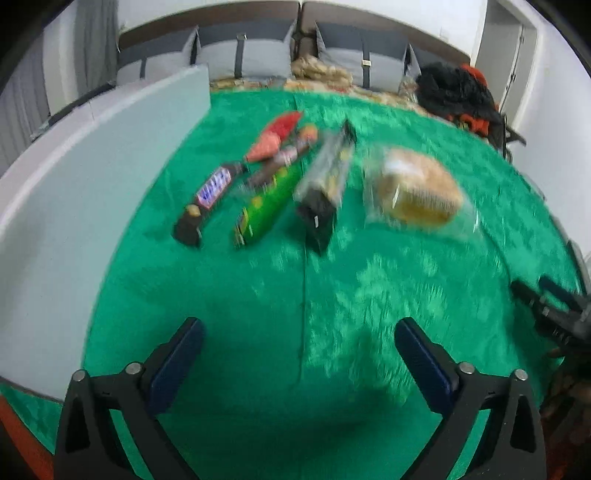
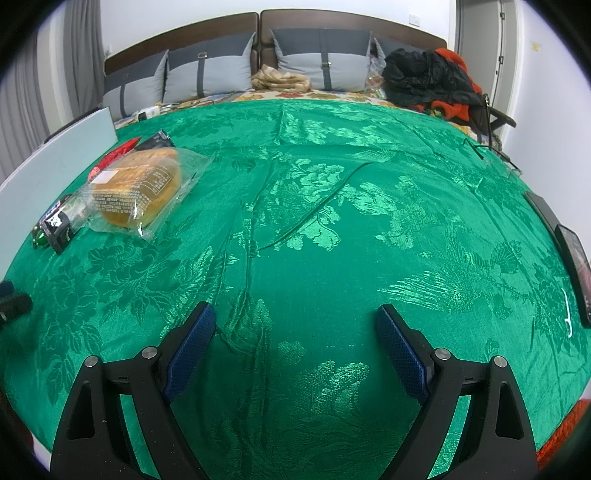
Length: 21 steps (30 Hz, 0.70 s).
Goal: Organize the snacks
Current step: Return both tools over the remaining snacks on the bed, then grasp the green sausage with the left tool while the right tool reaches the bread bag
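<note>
The snacks lay in a row in the upper middle of the left wrist view on the green cloth [image 1: 258, 314]: a dark chocolate bar [image 1: 208, 201], a red packet [image 1: 275, 136], a green packet [image 1: 264, 206], a dark pouch [image 1: 325, 188] and bread in clear wrap [image 1: 417, 190]. The left gripper [image 1: 299, 354] and the right gripper [image 2: 295, 347] were both spread wide, holding nothing.

1. The green cloth [image 2: 332, 229] in front of me is woven with flowers and birds and covers most of the bed.
2. At the bed's head I see grey pillows [image 2: 207, 70] leaning on a dark headboard [image 2: 184, 27].
3. A beige blanket [image 2: 280, 81] lies bunched between the pillows.
4. To the far right I see a heap of black and red clothes [image 2: 432, 85].
5. A pale board [image 1: 92, 166] stands along my left.
6. Dark flat devices [image 2: 572, 254] lie at the cloth's right edge.
</note>
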Each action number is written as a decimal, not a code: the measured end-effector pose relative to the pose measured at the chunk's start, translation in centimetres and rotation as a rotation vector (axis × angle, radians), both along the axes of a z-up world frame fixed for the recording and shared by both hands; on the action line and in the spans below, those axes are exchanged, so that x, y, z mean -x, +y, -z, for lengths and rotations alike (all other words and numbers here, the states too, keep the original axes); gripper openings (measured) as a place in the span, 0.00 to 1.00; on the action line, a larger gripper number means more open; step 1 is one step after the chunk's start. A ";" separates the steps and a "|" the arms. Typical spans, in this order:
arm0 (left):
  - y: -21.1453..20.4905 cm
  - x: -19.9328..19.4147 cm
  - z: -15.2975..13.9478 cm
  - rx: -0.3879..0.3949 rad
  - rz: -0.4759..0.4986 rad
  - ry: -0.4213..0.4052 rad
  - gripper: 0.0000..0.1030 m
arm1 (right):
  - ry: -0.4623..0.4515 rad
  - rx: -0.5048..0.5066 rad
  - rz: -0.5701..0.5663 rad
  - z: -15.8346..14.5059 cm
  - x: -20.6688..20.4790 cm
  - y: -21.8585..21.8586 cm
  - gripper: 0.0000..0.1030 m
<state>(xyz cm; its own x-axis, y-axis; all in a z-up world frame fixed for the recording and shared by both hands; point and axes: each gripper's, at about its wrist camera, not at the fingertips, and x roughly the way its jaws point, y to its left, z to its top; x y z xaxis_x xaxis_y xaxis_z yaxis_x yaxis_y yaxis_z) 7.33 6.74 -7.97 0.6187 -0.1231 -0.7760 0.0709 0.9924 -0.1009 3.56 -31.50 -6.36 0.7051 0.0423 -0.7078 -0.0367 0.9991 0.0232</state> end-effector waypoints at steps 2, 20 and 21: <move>0.0 -0.9 -1.5 -0.015 0.024 -0.034 0.84 | 0.000 0.000 0.000 0.0 0.0 0.0 0.88; -0.2 -10.7 1.1 -0.108 0.080 0.142 0.22 | -0.001 0.000 0.000 0.0 0.0 0.0 0.88; -0.3 -10.8 1.1 -0.103 0.072 0.149 0.21 | -0.001 -0.001 0.000 0.0 0.0 0.0 0.88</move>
<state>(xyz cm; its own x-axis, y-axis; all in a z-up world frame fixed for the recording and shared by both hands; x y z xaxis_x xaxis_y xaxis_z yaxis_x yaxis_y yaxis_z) 18.10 6.41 -9.03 0.4883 -0.0780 -0.8692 0.1335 0.9910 -0.0140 3.54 -31.53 -6.35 0.7059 0.0428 -0.7070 -0.0369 0.9990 0.0236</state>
